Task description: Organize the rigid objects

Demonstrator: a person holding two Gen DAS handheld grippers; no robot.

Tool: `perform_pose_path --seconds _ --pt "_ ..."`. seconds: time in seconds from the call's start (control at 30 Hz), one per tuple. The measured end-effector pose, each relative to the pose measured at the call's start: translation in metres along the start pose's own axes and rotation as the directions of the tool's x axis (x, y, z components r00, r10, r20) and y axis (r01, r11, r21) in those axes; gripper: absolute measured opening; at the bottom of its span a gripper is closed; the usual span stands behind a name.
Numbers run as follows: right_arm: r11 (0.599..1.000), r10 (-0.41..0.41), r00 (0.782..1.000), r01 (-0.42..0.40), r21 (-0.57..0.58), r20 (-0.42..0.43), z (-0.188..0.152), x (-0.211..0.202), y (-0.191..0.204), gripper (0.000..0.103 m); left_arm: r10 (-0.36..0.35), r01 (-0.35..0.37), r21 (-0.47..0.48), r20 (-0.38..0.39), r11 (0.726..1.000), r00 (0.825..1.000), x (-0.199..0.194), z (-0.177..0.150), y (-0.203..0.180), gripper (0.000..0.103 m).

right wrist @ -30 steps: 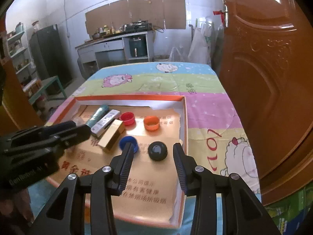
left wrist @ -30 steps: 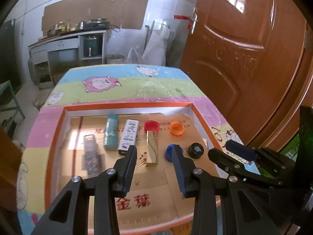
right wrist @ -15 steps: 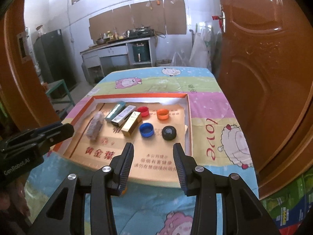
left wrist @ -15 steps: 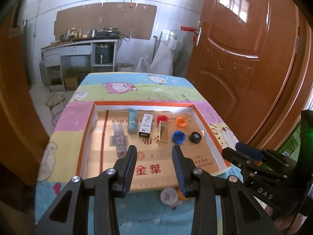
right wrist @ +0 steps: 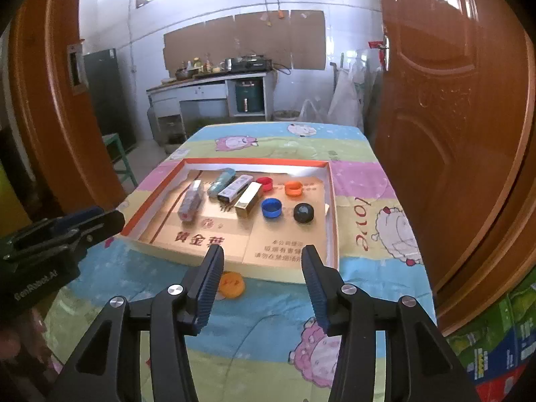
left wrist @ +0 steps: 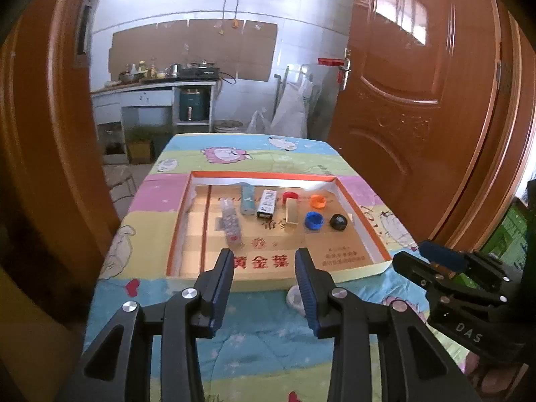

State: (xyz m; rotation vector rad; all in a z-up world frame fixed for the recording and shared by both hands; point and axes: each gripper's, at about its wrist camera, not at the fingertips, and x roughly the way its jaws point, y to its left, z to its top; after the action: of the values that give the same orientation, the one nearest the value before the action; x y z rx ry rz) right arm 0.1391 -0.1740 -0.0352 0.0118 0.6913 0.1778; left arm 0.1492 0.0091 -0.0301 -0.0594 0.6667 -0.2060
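A shallow cardboard tray point(left wrist: 268, 176) with an orange rim lies on the patterned tablecloth. It holds a clear box point(left wrist: 231, 222), a teal box point(left wrist: 248, 197), a white box point(left wrist: 267, 203) and a gold box point(left wrist: 291, 214). To their right sit red point(left wrist: 290, 197), orange point(left wrist: 318, 201), blue point(left wrist: 314, 220) and black point(left wrist: 338, 222) caps. My left gripper point(left wrist: 264, 258) hovers before the tray's near edge, its jaws opening with nothing between them. My right gripper point(right wrist: 263, 251) hangs there too, jaws opening and empty. A loose orange cap point(right wrist: 231, 284) and a whitish cap point(left wrist: 294, 298) lie outside the tray's near wall.
Brown doors stand close on both sides, the right one point(left wrist: 418, 117) near the table's edge. A kitchen counter point(right wrist: 214, 90) lines the far wall. A green stool point(right wrist: 120, 157) stands left of the table. Bare cloth stretches beyond the tray and in front of it.
Both grippers have pulled back from over the tray and risen, so the tray looks smaller and farther. The loose caps before the tray came into view. The right jaws have widened.
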Motion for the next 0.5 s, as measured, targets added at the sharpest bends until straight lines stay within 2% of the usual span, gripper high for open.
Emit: perform_pose_path --seconds 0.1,0.33,0.5 --pt "1.0 0.002 1.0 -0.002 -0.008 0.002 -0.006 -0.007 0.006 0.051 0.027 -0.027 0.003 0.009 1.0 1.0 -0.009 -0.006 0.002 0.044" --pt "0.999 0.009 1.0 -0.009 -0.03 -0.002 -0.017 -0.016 0.017 0.051 0.044 -0.044 -0.012 0.019 0.999 0.999 -0.023 -0.016 0.01 0.045" --pt "0.999 0.01 1.0 -0.011 -0.035 -0.023 -0.028 -0.007 0.02 0.051 0.039 -0.038 -0.025 0.009 0.999 0.999 -0.022 -0.022 0.015 0.045"
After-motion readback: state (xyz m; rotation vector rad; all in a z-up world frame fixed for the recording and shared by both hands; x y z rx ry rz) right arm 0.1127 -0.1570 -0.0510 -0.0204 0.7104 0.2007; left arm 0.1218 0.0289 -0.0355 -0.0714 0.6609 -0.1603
